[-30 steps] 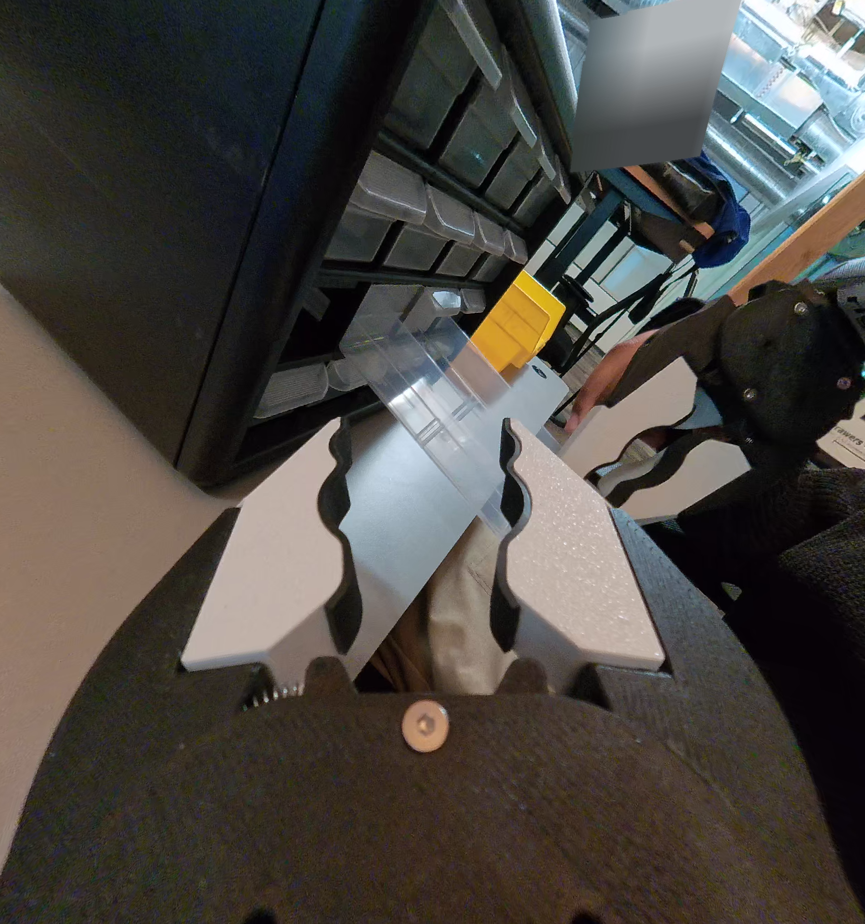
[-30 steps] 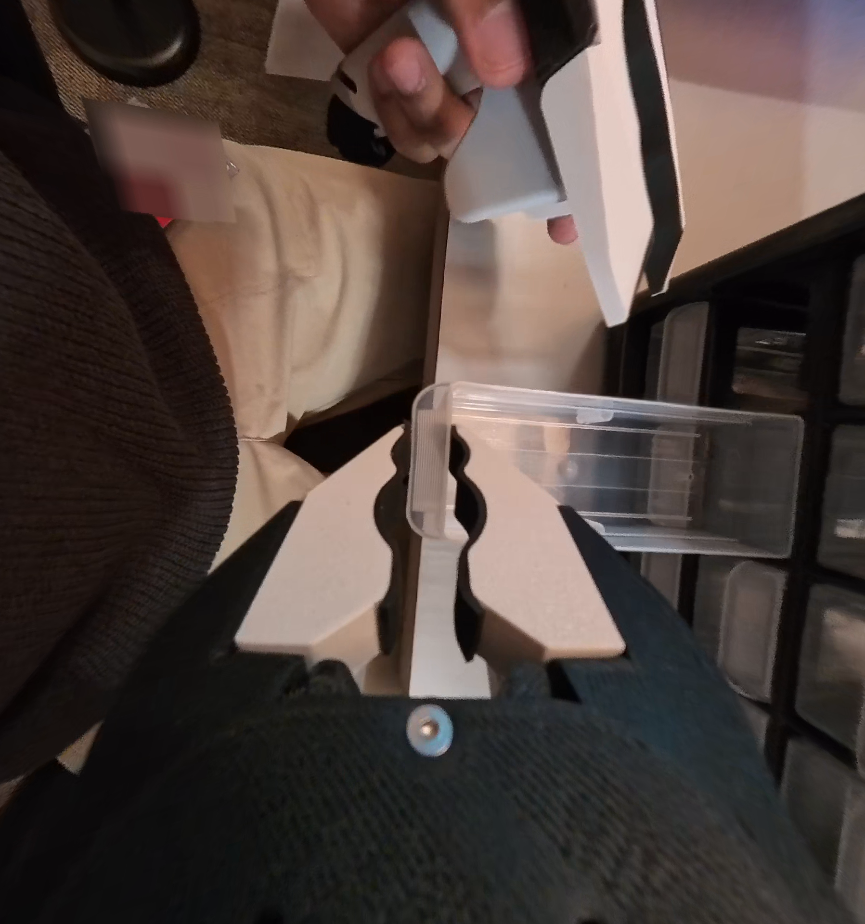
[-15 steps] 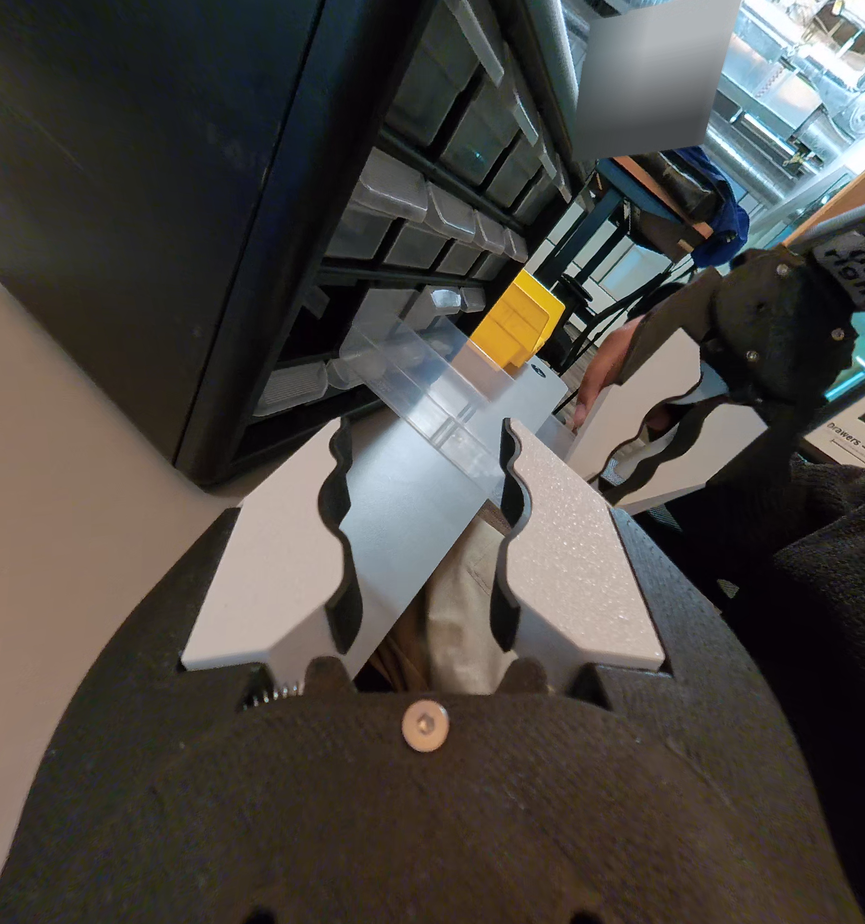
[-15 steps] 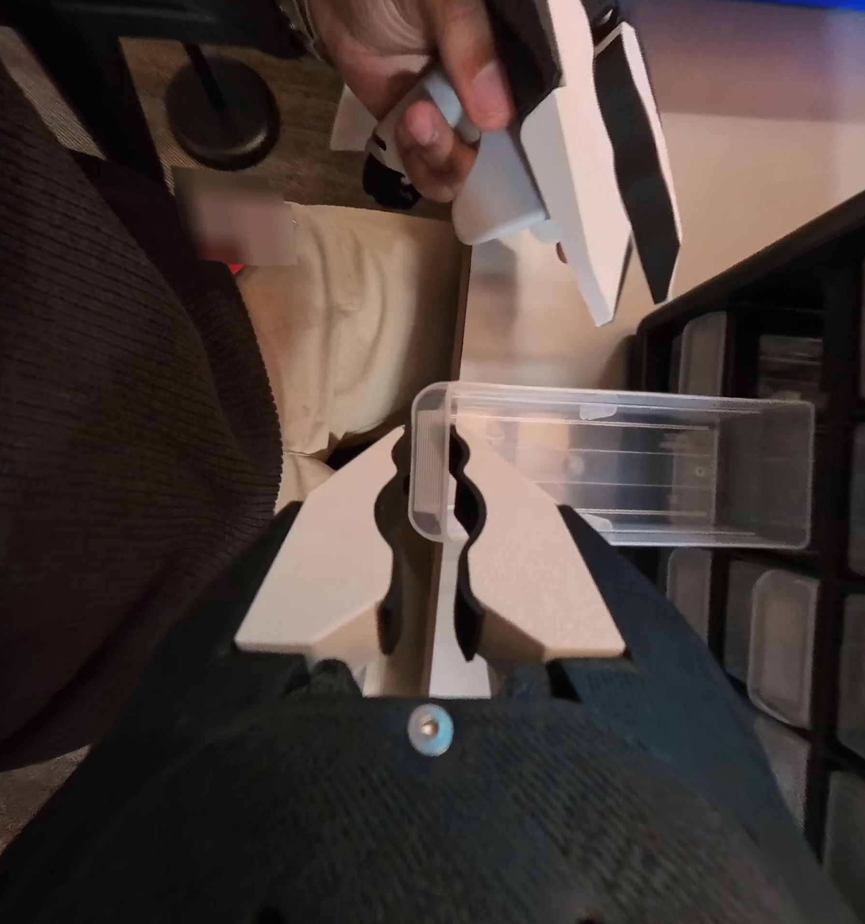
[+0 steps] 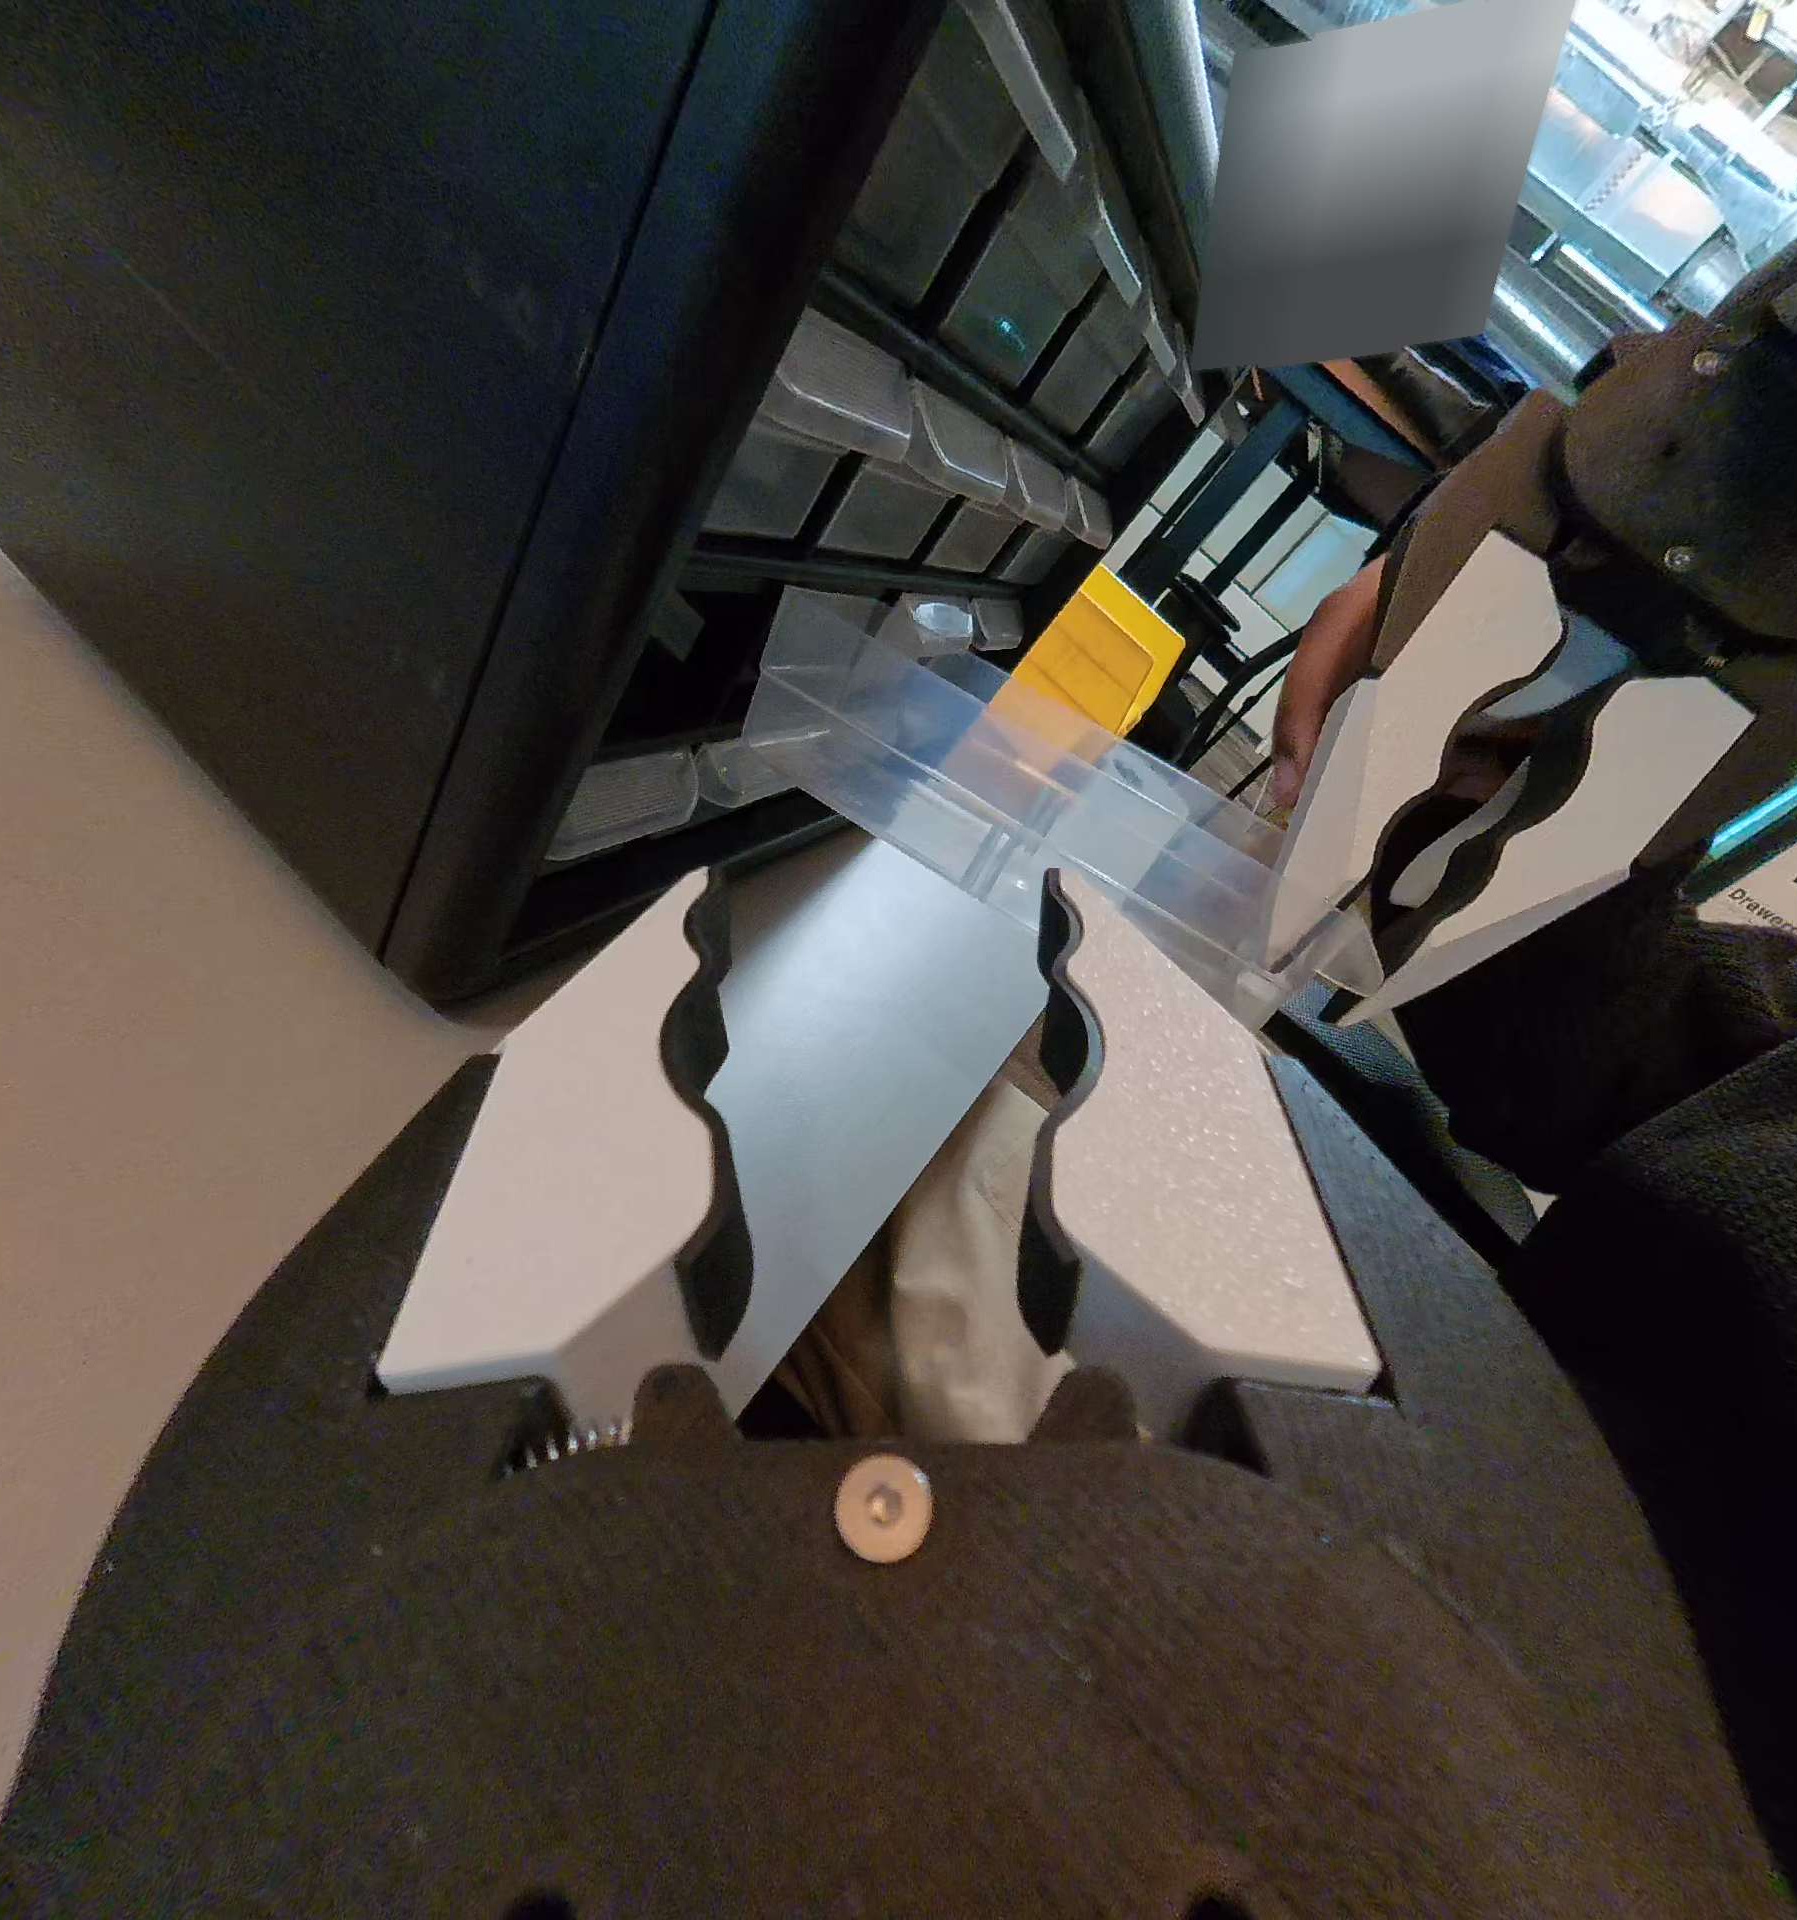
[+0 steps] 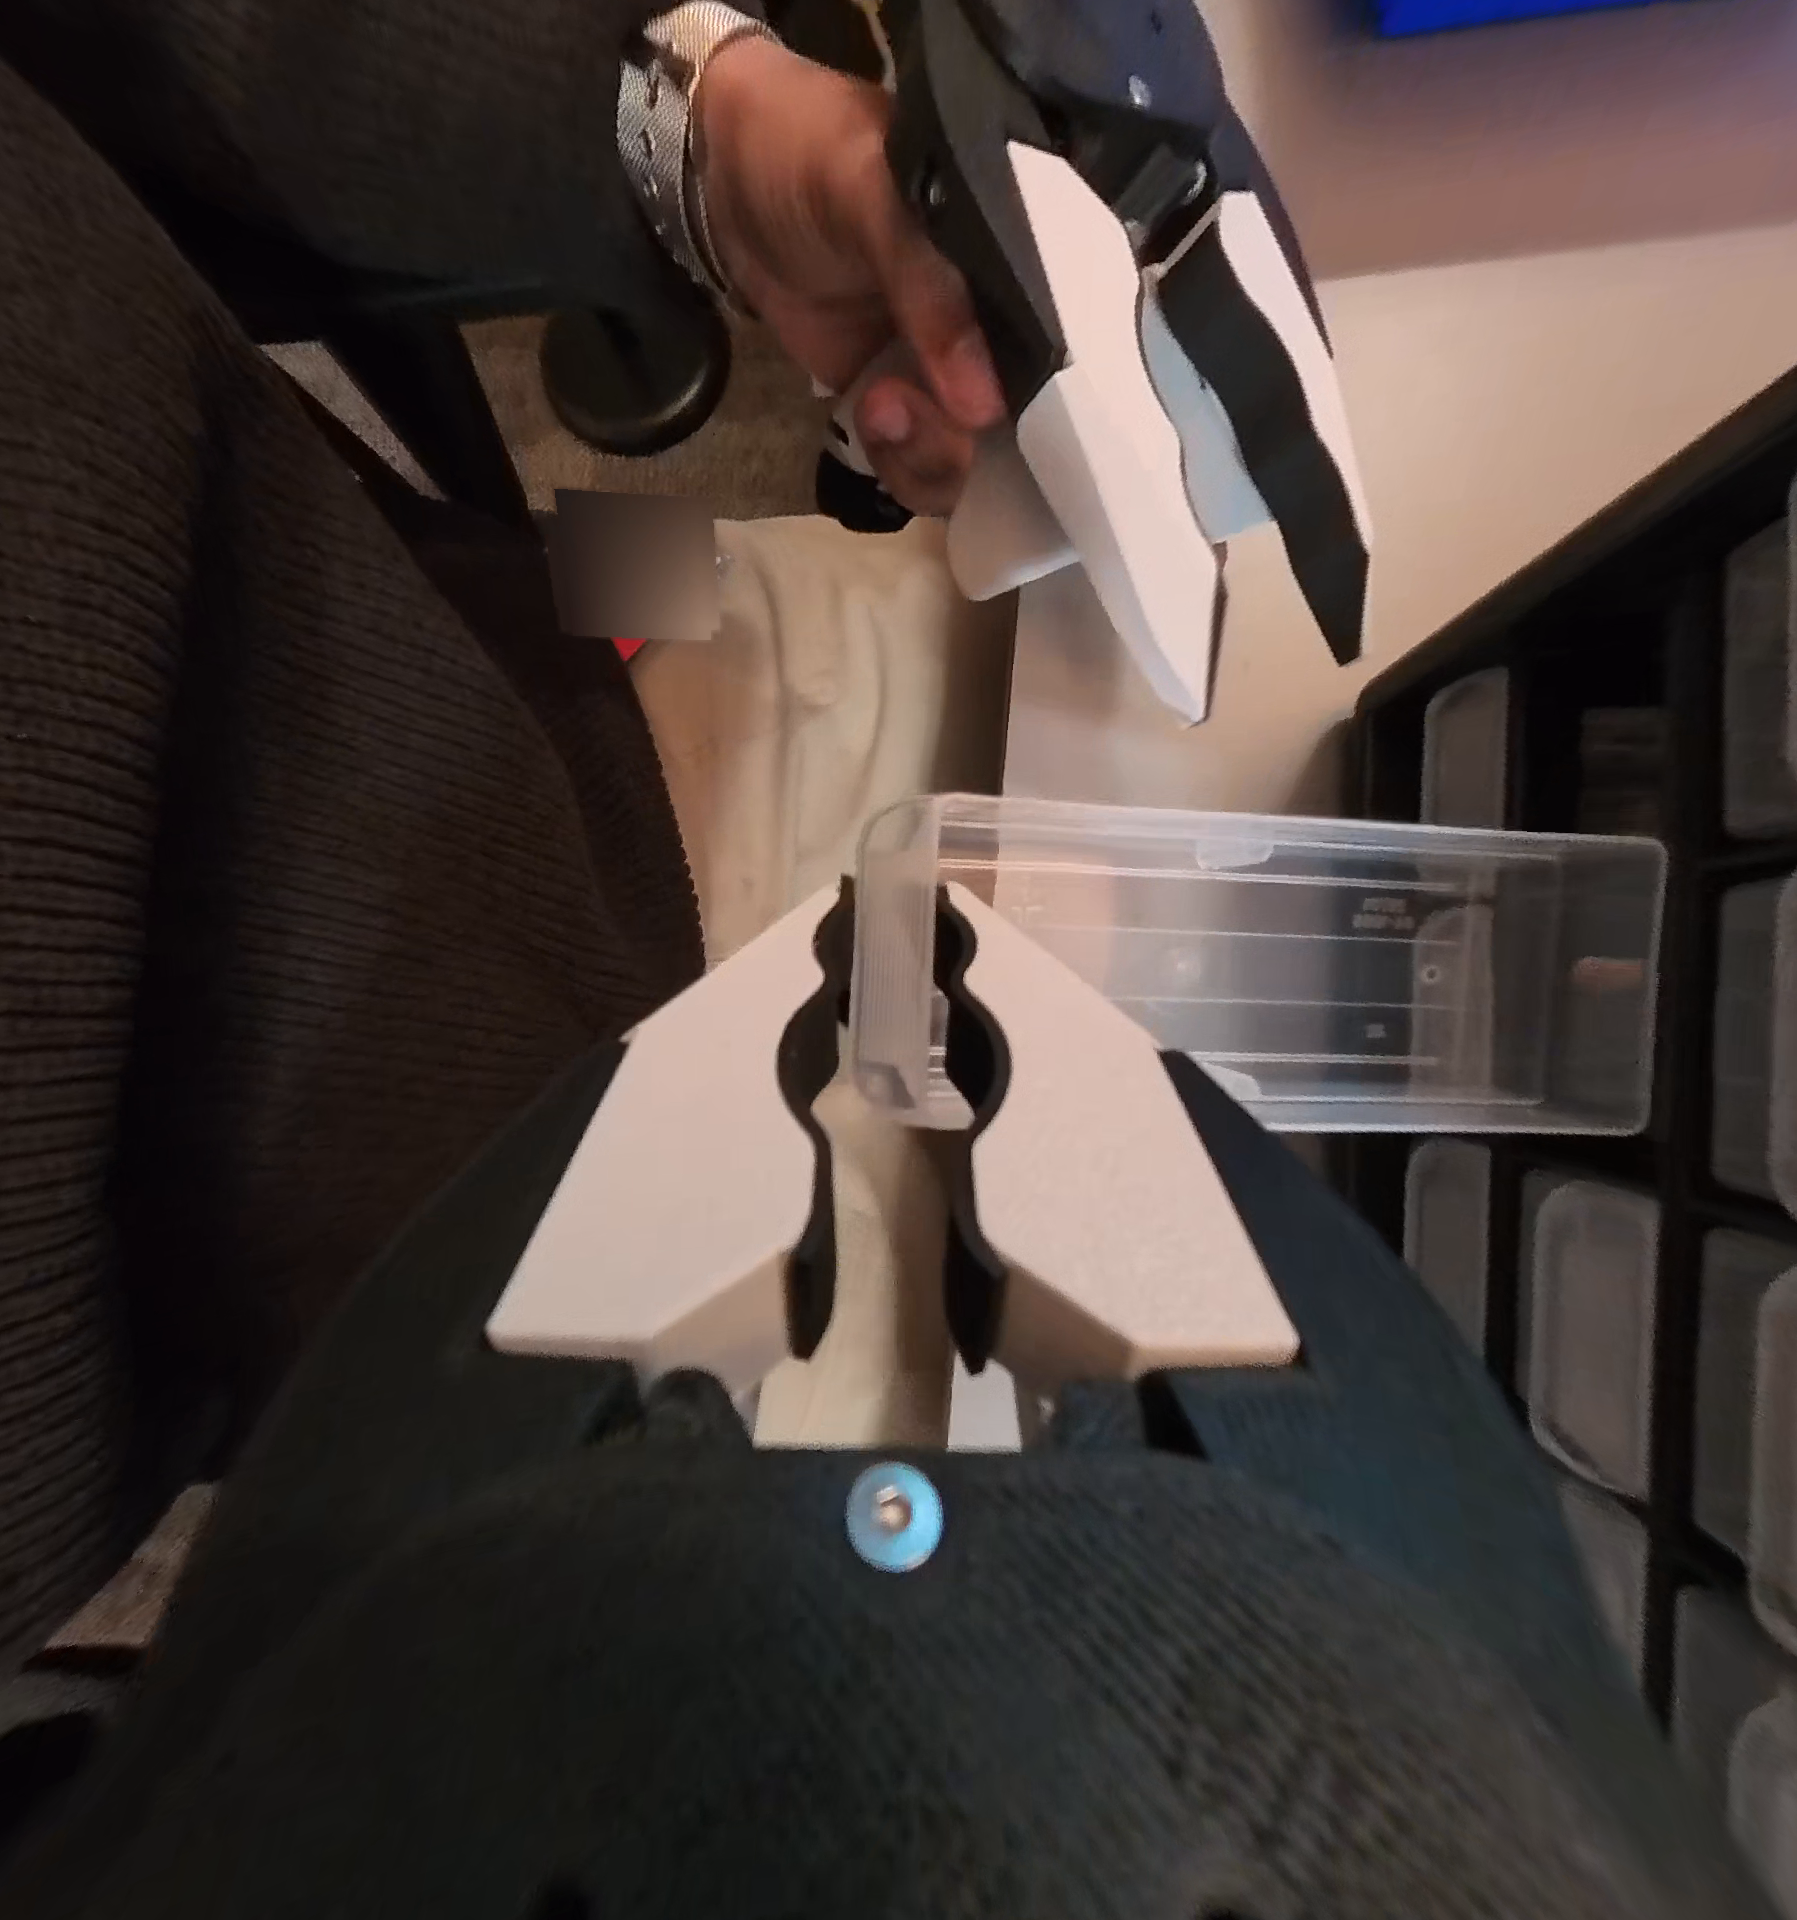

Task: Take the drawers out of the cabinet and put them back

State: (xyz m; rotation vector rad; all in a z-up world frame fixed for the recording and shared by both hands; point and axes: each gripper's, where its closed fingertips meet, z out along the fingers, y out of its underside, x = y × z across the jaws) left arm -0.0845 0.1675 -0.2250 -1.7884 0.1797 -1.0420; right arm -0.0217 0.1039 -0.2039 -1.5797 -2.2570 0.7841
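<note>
The black cabinet with rows of small clear drawers stands on the pale table. My right gripper is shut on the front handle of one clear, empty drawer and holds it level in the air. The drawer's far end is at the cabinet front. In the left wrist view the drawer reaches from a dark open slot low in the cabinet to the right gripper. My left gripper is open and empty, just in front of the drawer's side. It also shows in the right wrist view.
A yellow bin sits behind the drawer, past the cabinet. The table edge runs under my left gripper, with the person's lap below it. A dark sleeve fills the left of the right wrist view.
The right gripper has kept hold of the drawer and moved up and closer in the left wrist view. In the right wrist view the left gripper shows more fully. The left gripper stays open.
</note>
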